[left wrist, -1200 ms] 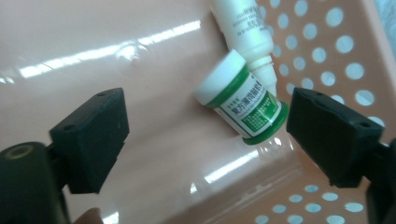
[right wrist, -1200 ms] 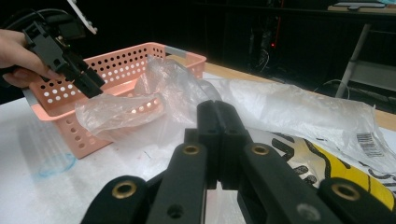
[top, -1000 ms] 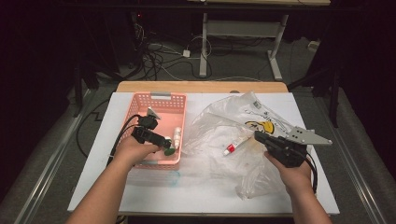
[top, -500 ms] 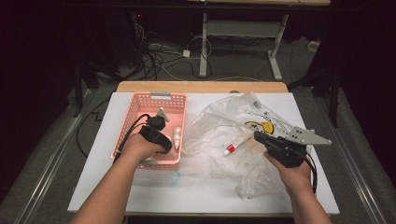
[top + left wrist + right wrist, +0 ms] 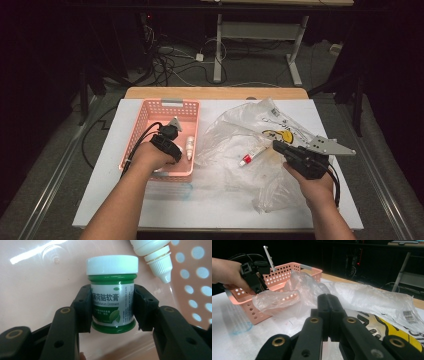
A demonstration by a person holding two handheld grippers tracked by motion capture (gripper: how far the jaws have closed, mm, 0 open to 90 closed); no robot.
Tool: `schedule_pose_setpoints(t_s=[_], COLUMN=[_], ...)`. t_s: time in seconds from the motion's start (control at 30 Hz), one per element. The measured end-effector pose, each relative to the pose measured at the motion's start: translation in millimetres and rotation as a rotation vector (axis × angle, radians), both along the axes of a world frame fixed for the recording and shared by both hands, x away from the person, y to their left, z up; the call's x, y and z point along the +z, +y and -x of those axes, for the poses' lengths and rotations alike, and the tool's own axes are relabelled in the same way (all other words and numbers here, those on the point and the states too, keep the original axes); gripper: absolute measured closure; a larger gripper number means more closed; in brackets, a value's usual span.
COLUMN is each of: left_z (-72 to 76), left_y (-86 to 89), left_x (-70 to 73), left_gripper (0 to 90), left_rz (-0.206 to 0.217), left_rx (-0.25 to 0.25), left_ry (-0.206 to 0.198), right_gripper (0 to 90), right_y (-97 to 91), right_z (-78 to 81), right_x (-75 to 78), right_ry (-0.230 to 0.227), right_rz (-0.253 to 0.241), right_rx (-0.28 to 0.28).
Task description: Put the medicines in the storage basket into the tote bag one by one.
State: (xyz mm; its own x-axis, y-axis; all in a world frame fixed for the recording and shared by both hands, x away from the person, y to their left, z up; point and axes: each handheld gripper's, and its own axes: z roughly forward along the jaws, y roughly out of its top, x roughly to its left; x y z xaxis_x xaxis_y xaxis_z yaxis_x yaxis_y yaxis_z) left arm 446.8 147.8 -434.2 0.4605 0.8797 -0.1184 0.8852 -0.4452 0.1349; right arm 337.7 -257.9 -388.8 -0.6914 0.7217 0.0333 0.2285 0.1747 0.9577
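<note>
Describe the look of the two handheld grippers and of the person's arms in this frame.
Both grippers are black, with two chunky jaws carrying brass-coloured rivets and small screw holes. The left gripper has thick rectangular pads; black cables loop from it over the basket rim. The right gripper bears a grey three-cornered plate with small holes on top, and a black cable trails back past the wrist. Both forearms are bare, no sleeves or gloves.

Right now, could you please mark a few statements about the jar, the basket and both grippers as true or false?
1. The left gripper has its jaws around a green jar. True.
2. The jar's cap is red. False: it is white.
3. The jar lies in the pink basket. True.
4. The right gripper is wide open. False: its jaws are shut.
5. The red-capped tube lies in the basket. False: it lies on the clear bag.
</note>
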Motion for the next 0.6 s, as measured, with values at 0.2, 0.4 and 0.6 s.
schedule_pose_setpoints(t_s=[0.2,0.4,0.6], left_z=[6.3,20.1,36.3], left_y=[2.4,8.1,14.5], left_x=[8.4,18.2,21.3], left_gripper=[53.9,53.9,53.9], left_rz=[0.021,0.062,0.095], left_rx=[-0.013,-0.024,-0.040], left_ry=[-0.050,-0.102,-0.154], right_gripper=[90.0,90.0,90.0], right_y=[-0.4,0.2,0.9], right_z=[0.2,0.0,0.6], right_x=[0.3,0.4,0.4], right_ry=[-0.002,-0.006,-0.006], right_rz=[0.000,0.000,0.004], right_rx=[0.000,0.002,0.006])
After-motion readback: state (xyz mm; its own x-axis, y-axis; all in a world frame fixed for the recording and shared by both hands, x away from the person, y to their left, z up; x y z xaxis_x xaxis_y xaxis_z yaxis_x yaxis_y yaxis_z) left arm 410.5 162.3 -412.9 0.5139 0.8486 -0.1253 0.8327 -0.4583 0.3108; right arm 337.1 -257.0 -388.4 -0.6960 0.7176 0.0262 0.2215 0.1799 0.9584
